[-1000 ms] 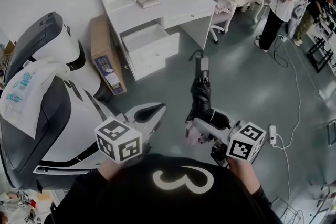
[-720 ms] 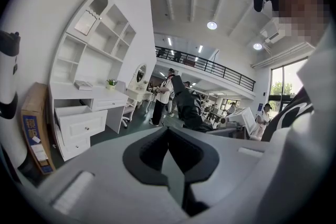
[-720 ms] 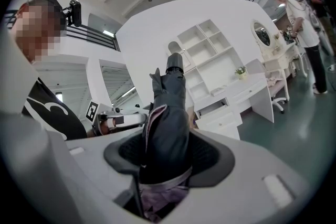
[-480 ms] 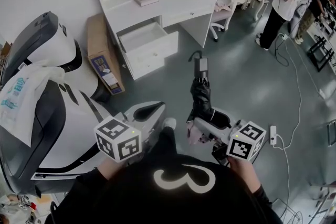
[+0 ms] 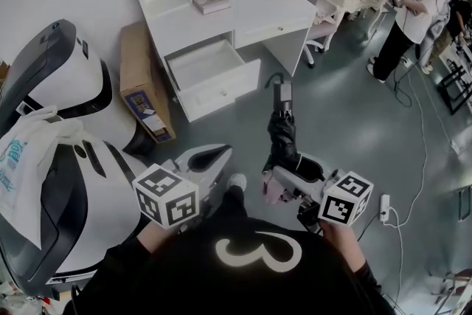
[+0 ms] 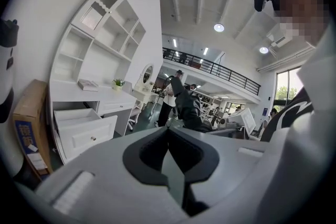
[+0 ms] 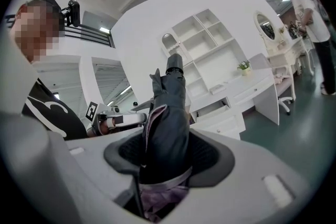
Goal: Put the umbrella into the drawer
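Two hand-held grippers face a white desk (image 5: 243, 11) across grey floor. At left, the left gripper (image 5: 205, 157) carries nothing; its jaws seem pressed together, though its own view is dim there. Ahead, the open white desk drawer (image 5: 210, 64) stands well apart. The right gripper (image 5: 286, 175) clamps a folded black fabric umbrella (image 5: 282, 130), whose handle points toward the drawer.

The umbrella (image 5: 282, 135) you carry is black, with pale lilac fabric at its lower end. Your left gripper (image 5: 221, 151) and right gripper (image 5: 287, 173) are light grey, patterned at the back with black squares on white. The desk (image 5: 254, 11) and its drawer (image 5: 221, 85) are white. The floor (image 5: 354, 129) is grey-green. The cardboard box (image 5: 135, 63) is brown with a blue label. Your shirt (image 5: 184, 277) is black with a white curl.
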The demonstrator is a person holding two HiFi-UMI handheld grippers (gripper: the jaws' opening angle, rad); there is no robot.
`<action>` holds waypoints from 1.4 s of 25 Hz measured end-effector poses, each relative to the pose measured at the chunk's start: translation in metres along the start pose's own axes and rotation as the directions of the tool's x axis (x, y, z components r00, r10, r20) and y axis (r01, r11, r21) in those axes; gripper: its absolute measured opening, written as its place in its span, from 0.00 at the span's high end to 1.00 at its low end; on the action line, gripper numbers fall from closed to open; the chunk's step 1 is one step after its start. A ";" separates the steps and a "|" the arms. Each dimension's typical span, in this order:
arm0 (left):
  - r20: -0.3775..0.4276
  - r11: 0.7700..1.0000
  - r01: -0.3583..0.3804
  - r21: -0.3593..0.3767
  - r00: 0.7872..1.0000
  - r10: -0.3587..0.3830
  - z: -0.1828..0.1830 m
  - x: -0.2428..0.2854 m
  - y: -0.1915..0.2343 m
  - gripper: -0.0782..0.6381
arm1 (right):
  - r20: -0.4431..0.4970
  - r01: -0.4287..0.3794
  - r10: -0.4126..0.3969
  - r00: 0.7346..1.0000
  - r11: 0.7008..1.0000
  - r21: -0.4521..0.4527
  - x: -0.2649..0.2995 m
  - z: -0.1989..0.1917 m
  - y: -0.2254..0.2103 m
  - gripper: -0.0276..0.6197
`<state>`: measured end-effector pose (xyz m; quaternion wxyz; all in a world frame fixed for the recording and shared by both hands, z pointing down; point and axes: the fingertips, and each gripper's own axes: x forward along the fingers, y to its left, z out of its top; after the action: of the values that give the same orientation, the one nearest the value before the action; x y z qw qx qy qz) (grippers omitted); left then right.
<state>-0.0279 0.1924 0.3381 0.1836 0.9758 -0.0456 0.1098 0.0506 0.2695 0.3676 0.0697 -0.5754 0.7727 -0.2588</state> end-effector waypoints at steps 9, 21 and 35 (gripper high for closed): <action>-0.005 0.997 -0.032 -0.070 0.999 0.032 0.073 0.079 0.154 0.88 | -0.076 -0.002 0.005 0.997 0.999 0.040 0.133 0.076 -0.100 0.60; -0.016 0.992 -0.052 -0.116 0.999 0.051 0.122 0.140 0.282 0.88 | -0.120 0.033 -0.029 0.992 0.999 0.030 0.245 0.145 -0.193 0.61; -0.001 0.978 -0.163 -0.131 0.986 0.164 0.131 0.138 0.324 0.88 | -0.208 -0.005 -0.009 0.978 0.998 -0.068 0.287 0.160 -0.228 0.61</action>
<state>0.0898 -0.1631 0.3635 0.2372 0.9552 -0.1335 0.1165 0.2153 -0.0938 0.3947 -0.0317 -0.5481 0.7835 -0.2911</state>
